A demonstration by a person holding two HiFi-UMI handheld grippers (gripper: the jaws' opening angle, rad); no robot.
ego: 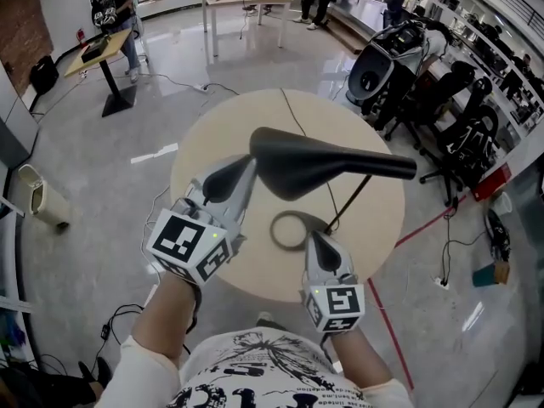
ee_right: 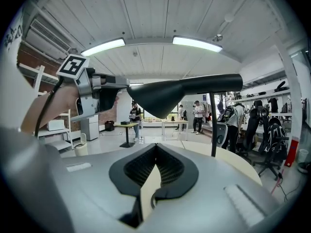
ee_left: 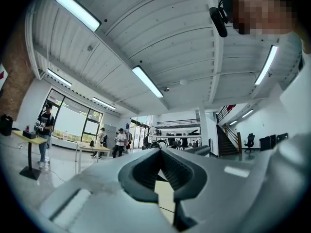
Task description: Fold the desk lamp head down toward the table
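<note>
A black desk lamp stands on the round beige table. Its long head lies level, high above the tabletop. A thin arm slopes down to the ring-shaped base. My left gripper is shut, its tips against the head's left end; the right gripper view shows the same contact. My right gripper is shut and empty, low by the base ring and the foot of the arm. In the right gripper view the lamp head and arm rise beyond its jaws.
The lamp's cord runs over the far side of the table. Office chairs crowd the right side. A bin stands on the floor at left, a small desk further back. People stand in the far room.
</note>
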